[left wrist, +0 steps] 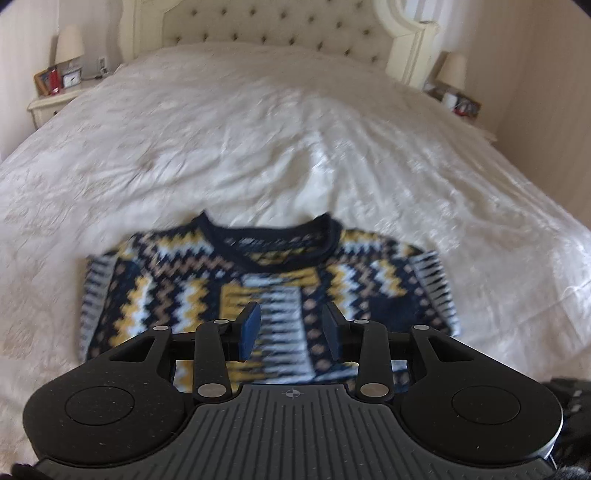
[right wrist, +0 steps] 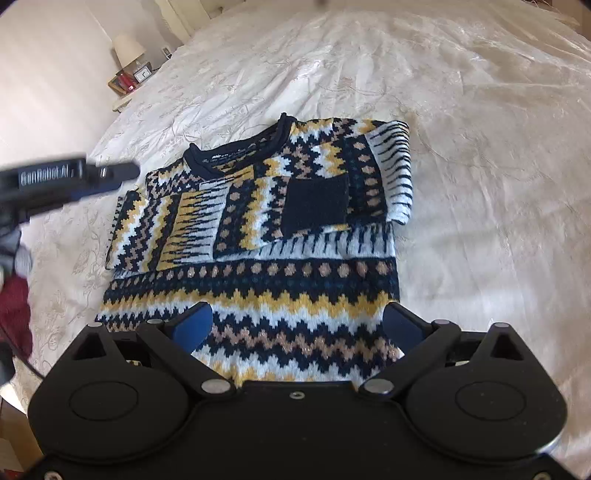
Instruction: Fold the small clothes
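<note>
Both grippers, left (left wrist: 291,334) and right (right wrist: 297,328), gape empty above a soft, thick sweater (right wrist: 258,236); its hem directly below the right looks easiest to pinch.

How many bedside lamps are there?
2: one lamp on the nightstand left of the headboard, another lamp right of it.

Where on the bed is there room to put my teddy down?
The bedspread lies bare between the sweater's collar and the headboard, and also right of the sweater in the right wrist view. Crowded spots: the near edge, where both open grippers hover, and the left, by a dark red cloth.
</note>
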Motion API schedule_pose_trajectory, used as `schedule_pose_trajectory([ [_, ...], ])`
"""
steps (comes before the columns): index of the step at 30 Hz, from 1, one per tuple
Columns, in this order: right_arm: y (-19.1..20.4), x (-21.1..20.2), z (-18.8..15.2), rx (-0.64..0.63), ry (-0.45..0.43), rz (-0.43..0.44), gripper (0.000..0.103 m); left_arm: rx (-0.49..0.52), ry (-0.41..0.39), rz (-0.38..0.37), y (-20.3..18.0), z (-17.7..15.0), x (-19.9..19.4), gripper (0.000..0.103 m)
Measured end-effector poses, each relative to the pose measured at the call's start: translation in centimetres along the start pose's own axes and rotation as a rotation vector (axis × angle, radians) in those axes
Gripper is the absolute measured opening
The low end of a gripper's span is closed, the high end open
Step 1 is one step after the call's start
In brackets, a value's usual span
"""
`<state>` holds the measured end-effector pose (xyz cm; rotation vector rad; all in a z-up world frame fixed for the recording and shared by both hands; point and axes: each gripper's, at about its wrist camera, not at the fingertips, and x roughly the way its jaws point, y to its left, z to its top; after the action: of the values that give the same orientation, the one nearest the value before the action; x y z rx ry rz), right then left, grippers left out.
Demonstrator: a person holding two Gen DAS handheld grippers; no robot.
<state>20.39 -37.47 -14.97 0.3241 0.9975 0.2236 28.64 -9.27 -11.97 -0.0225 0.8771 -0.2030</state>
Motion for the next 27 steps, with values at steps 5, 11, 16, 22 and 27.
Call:
schedule_pose_trajectory([
  [5, 0.5, 1.7, 2.4, 0.0, -0.013, 0.009, 0.099, -0.069, 0.096, 0.116, 5.3, -3.5, 1.0, 0.036],
  [11, 0.9, 4.0, 5.0, -0.016, -0.015, 0.0, 0.099, -0.134, 0.17, 0.198, 9.2, -5.8, 2.5, 0.036],
  [16, 0.5, 5.9, 6.8, -0.02, 0.0, 0.001, 0.099, -0.155, 0.243, 0.215, 10.7, -7.0, 4.6, 0.036],
  [22, -1.0, 8.6, 8.5, 0.001, 0.027, 0.001, 0.098, -0.169, 0.269, 0.197, 11.1, -8.1, 6.3, 0.04],
  [27, -2.1, 10.9, 9.2, 0.019, 0.073, 0.015, 0.086, -0.194, 0.269, 0.176, 11.5, -8.1, 6.5, 0.041],
])
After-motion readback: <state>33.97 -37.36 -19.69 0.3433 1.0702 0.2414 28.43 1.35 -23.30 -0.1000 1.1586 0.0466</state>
